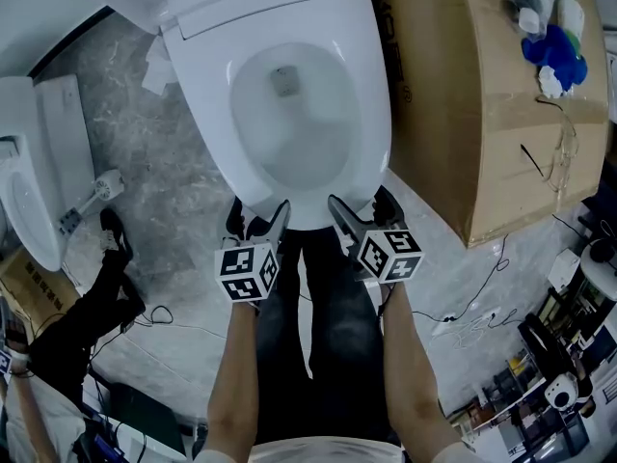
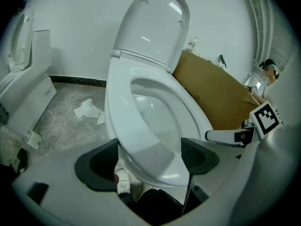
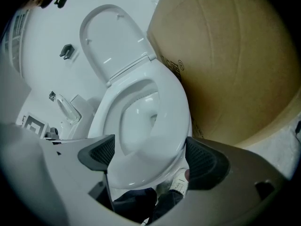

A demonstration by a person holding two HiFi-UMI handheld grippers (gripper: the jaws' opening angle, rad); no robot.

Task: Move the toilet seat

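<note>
Left claw (image 1: 258, 218) hangs spread and empty at the front edge of the toilet seat (image 1: 371, 114), which lies flat on the bowl (image 1: 289, 138), lid (image 2: 155, 22) upright. Right claw (image 1: 363, 210), just beside it, is spread too. This looks like the approach; next, a claw must pinch that front edge and lift.

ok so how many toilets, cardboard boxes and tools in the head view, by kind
toilets: 2, near toilet, side toilet
cardboard box: 1
tools: 2, left tool, right tool
total: 5
</note>
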